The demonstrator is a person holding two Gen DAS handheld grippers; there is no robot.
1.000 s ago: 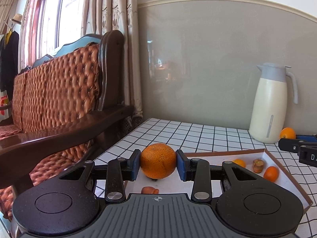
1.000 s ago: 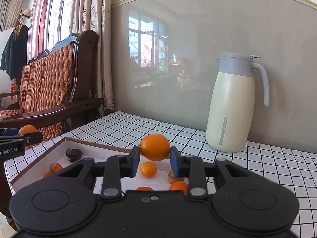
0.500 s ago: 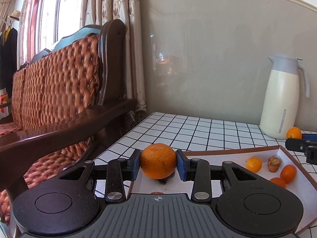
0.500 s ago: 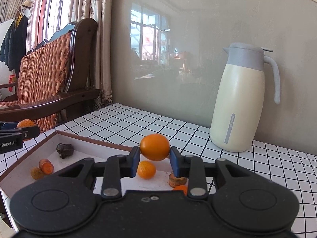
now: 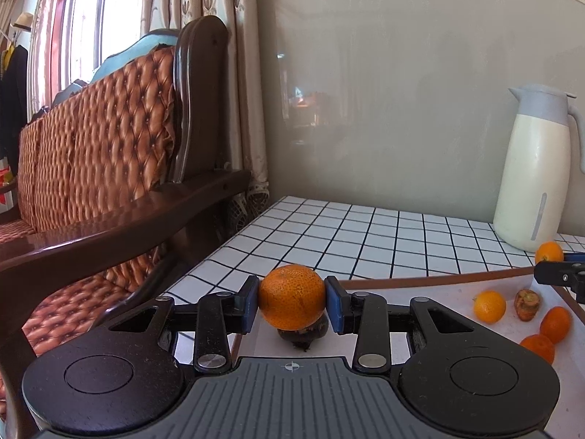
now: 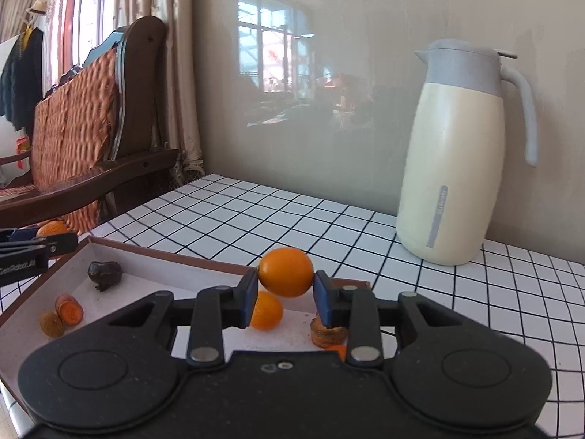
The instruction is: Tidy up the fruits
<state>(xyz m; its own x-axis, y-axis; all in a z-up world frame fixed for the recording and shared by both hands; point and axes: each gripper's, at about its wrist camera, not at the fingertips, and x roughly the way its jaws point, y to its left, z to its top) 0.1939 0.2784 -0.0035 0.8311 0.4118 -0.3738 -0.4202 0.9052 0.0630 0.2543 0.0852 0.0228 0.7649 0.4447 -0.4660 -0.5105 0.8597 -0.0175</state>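
Left wrist view: the left gripper (image 5: 291,303), its jaws just widened slightly, clamped a mottled orange (image 5: 291,301) above the tray (image 5: 431,281), over a dark fruit (image 5: 303,334).

Right wrist view: the right gripper (image 6: 285,291), jaws just widening, pads touching a smooth orange (image 6: 286,271) above the tray's (image 6: 164,254) far rim; its grip was unclear.

Ahead of your tool stands a glossy grey wall (image 5: 402,91) that mirrors a bright window. To its left you have a dark wooden sofa (image 5: 120,139) with quilted orange-brown cushions, patterned beige curtains (image 5: 219,0) behind it and a sunlit window (image 5: 91,18). A hat and dark clothes (image 6: 25,69) hang far left. The white grid-tiled tabletop (image 5: 347,241) runs up to the wall.
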